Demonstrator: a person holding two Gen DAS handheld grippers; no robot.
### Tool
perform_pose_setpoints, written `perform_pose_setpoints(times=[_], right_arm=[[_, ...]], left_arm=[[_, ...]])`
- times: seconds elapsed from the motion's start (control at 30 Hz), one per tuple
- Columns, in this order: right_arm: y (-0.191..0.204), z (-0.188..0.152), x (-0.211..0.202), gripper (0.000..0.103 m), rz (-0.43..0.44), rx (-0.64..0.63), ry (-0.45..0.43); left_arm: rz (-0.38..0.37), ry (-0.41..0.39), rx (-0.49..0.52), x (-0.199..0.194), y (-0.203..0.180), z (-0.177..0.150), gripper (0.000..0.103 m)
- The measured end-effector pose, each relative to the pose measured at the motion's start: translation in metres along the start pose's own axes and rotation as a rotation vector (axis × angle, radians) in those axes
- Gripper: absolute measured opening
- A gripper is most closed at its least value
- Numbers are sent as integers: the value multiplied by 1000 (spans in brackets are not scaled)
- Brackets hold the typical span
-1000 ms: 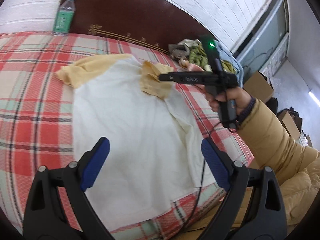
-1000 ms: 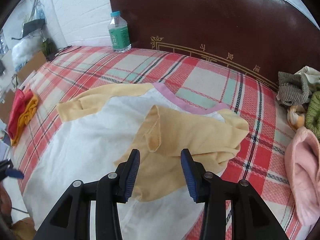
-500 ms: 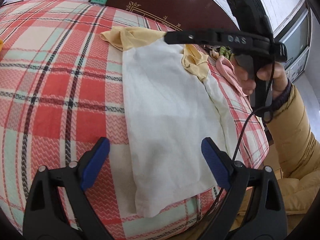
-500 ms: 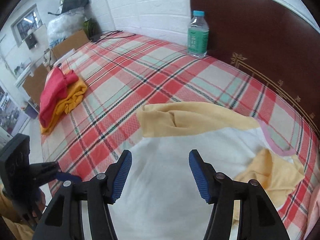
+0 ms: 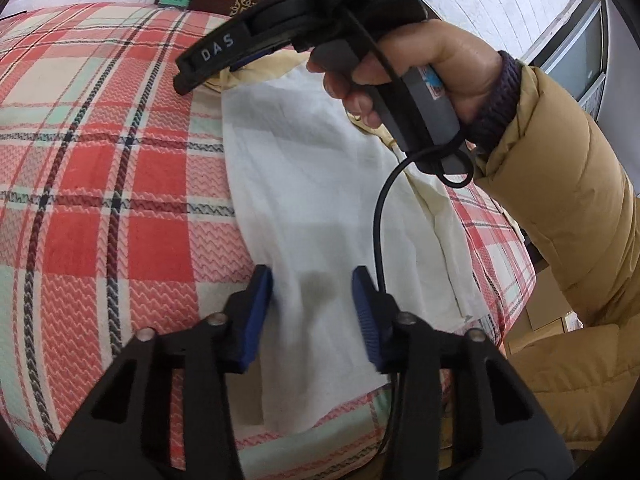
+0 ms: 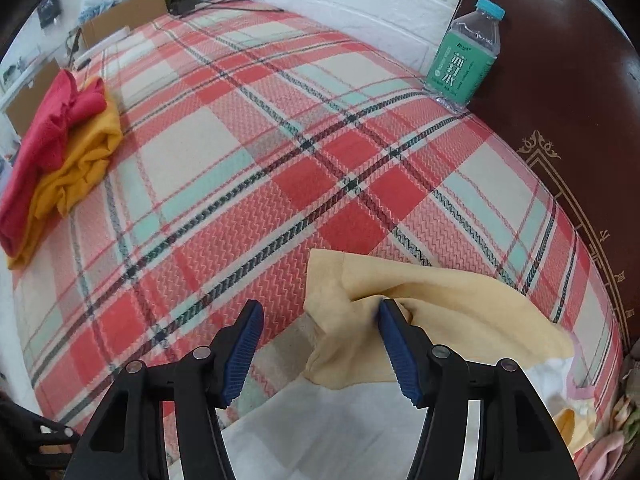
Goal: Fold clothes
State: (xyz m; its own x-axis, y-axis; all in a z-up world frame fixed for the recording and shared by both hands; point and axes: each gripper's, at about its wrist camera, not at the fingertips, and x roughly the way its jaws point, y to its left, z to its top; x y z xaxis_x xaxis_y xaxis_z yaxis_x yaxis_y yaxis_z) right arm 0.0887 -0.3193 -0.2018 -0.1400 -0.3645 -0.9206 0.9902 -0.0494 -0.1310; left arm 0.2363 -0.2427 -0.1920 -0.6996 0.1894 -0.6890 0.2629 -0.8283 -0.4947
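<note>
A white shirt (image 5: 320,200) with yellow sleeves lies flat on the plaid bed (image 5: 100,160). My left gripper (image 5: 312,314) hovers low over the shirt's lower left part. It is open with a narrowed gap, and white cloth shows between its blue pads. My right gripper (image 6: 320,346) is open at the yellow sleeve (image 6: 440,312). The sleeve's bunched end lies between its fingers and touches the right pad (image 6: 394,344). In the left wrist view, a hand (image 5: 420,68) holds the right gripper over the shirt's top, hiding the collar.
A green-labelled water bottle (image 6: 464,60) stands against the dark headboard (image 6: 560,100). A red and orange clothes pile (image 6: 60,152) lies at the bed's far left. Cardboard boxes (image 6: 124,16) stand beyond the bed. A tan jacket sleeve (image 5: 560,220) and black cable (image 5: 380,220) cross the right side.
The right gripper swung from the folded sleeve to the outstretched one and came down onto its end. The left gripper moved closer to the shirt and its fingers narrowed.
</note>
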Motion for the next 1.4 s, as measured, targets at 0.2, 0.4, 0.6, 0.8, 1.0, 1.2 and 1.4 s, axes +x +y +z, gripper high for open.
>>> perform_pose_setpoints(times=[0.2, 0.4, 0.6, 0.8, 1.0, 1.2, 1.4], right_arm=[[-15, -6, -5, 14, -28, 32, -37], [-68, -22, -39, 11, 157, 290, -153], [-114, -55, -66, 11, 312, 503, -269], [-144, -95, -72, 11, 317, 619, -301], [-167, -130, -65, 11, 315, 701, -289], [-163, -142, -74, 42, 209, 618, -260], [-150, -119, -78, 56, 119, 495, -262]], left_arm=[[-5, -7, -9, -4, 3, 1, 14], [-35, -25, 30, -11, -12, 5, 14], [-49, -18, 91, -13, -33, 8, 14], [-73, 28, 144, 1, -53, 11, 14], [-95, 88, 187, 22, -74, 5, 14], [-109, 122, 203, 33, -84, -2, 14], [-130, 100, 234, 24, -88, -3, 14]])
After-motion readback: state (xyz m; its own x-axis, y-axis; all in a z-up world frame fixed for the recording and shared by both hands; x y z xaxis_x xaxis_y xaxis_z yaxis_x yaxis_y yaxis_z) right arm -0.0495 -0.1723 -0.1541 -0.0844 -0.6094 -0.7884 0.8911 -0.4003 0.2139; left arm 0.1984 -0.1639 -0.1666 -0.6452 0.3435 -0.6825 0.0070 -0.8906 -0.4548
